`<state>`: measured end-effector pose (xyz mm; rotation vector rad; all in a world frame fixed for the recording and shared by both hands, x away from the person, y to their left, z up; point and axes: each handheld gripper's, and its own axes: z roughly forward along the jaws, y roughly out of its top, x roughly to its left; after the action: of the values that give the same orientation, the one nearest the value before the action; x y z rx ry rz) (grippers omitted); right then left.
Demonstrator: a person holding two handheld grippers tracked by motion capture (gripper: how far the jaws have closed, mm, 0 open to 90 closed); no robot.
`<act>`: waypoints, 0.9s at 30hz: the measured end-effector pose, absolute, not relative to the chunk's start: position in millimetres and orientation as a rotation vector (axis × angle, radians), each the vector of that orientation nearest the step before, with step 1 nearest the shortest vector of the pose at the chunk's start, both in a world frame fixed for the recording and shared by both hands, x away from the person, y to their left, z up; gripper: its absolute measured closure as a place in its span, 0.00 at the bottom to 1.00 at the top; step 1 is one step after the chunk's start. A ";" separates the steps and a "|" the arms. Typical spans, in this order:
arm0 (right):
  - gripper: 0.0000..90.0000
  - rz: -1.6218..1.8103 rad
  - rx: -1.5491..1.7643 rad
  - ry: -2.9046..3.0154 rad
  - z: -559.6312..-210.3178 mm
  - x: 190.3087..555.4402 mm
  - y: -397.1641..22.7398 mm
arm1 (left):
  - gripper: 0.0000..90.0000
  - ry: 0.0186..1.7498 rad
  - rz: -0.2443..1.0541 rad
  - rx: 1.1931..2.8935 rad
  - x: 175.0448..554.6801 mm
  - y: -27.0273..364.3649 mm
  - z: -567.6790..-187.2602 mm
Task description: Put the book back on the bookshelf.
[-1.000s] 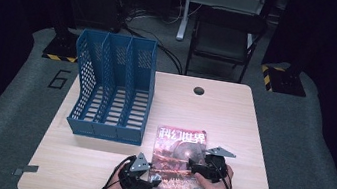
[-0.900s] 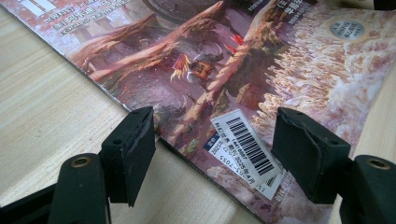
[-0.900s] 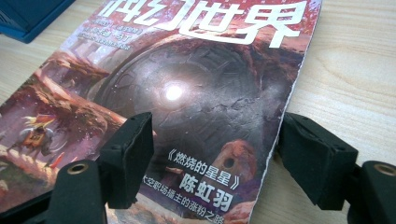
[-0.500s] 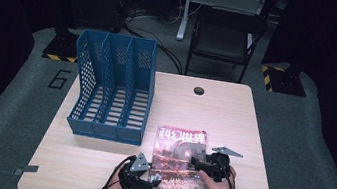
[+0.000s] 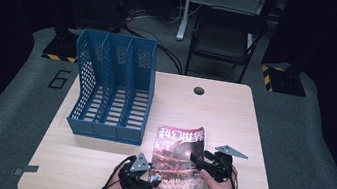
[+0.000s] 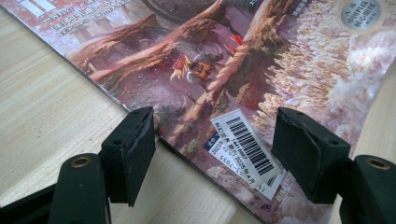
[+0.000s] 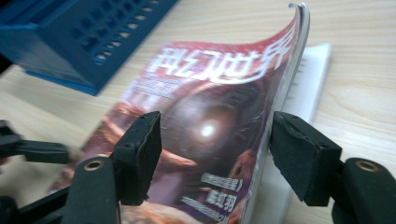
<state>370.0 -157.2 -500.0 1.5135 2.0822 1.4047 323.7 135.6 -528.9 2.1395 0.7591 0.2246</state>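
Dark room all around, with a pale wooden surface (image 5: 95,164) in the middle and a blue plastic three-slot file rack (image 5: 114,86) sitting on its left half. Glossy reddish-brown magazine (image 5: 177,164) lay near the front edge, just right of the rack, its right side curling up off the pages below. Left tongs (image 6: 215,144) were spread wide over the magazine's near left corner by the barcode sticker (image 6: 245,147), pads not pressing anything. Right tongs (image 7: 215,154) straddled the lifted cover, one pad over the cover art, the other outside the raised edge; jaws had just been closing in, but weren't clamped yet.
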 end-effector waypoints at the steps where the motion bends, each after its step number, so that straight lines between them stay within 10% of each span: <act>1: 0.39 1.422 1.503 2.091 -499.0 369.1 -155.9 | 0.33 0.759 0.222 2.140 323.7 135.6 -528.8; 27: 0.49 1.354 1.583 2.300 -518.8 384.5 -155.3 | 0.33 0.757 0.224 2.140 323.8 135.7 -528.8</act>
<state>384.5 -155.3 -518.8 1.5829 2.3004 1.3536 323.8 135.7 -528.8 2.1405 0.7569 0.2239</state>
